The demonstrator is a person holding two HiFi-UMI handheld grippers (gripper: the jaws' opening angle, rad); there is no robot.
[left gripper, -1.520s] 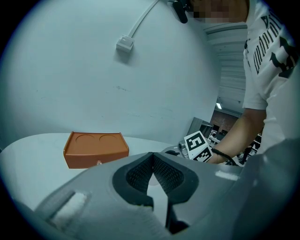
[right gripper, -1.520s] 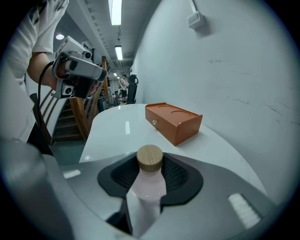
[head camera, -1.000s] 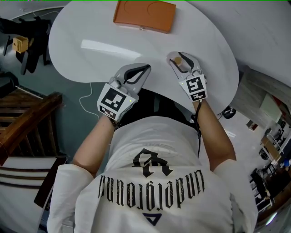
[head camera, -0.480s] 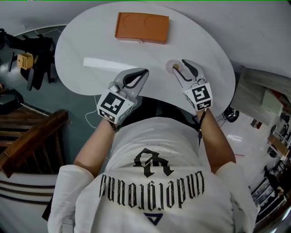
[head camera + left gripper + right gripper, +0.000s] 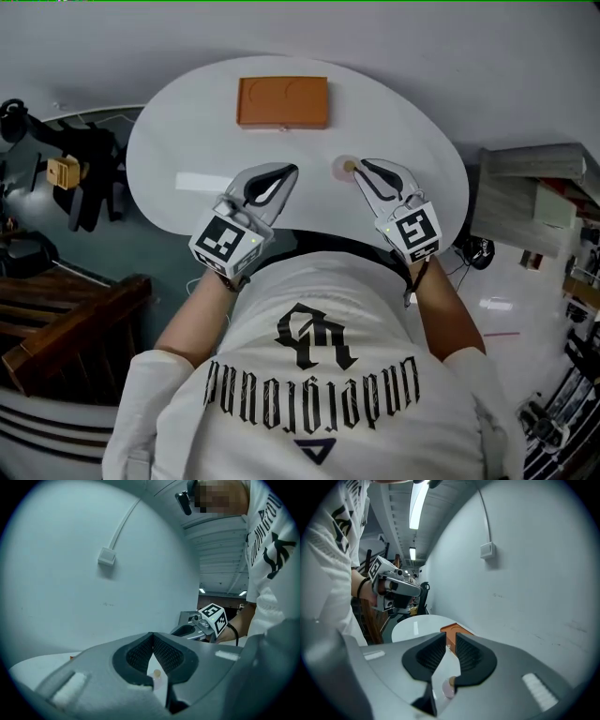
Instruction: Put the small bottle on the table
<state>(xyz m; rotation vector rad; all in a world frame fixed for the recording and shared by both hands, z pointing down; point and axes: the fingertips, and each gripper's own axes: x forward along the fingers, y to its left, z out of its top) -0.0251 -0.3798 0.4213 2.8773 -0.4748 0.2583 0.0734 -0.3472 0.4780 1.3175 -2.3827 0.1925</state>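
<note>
The left gripper [image 5: 284, 172] is hanging over the near edge of the table [image 5: 187, 122], lifted higher than a second ago, its tongs pressed together on nothing. At the table's 12 o'clock the tray [image 5: 282, 101] is lying untouched. The bottle [image 5: 346, 168] is standing upright on the table, about 4 o'clock from its middle, gripped by nothing. At its 3 o'clock the right gripper [image 5: 362, 167] is rising away. Its tongs, wide around the bottle a second ago, have just been closing to a narrow empty gap, so the placing looks done.
</note>
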